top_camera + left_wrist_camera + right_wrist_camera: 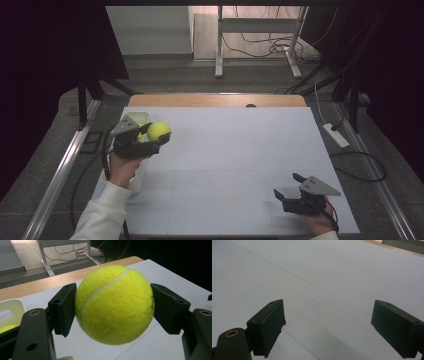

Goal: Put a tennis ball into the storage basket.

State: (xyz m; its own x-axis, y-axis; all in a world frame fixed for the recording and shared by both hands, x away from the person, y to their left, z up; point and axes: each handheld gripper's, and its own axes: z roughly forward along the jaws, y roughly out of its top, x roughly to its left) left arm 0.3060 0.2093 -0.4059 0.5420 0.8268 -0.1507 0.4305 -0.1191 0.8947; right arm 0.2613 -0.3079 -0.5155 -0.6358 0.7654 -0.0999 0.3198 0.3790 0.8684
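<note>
Here, the left tool (150, 137) grips a yellow tennis ball (159, 131) between both jaws, lifted above the bench (235, 150) at about nine o'clock, just beside a pale bin (141, 117), while the right tool (289, 187) rests wide open and empty near five o'clock.

A white table (235, 165) with thin seam lines carries a pale bin (141, 117) at its far left corner. A wooden strip (217, 100) edges the far side. Beyond, a desk frame (260, 30) stands amid loose cables (260, 46); a power strip (335, 135) lies on the floor at right.
</note>
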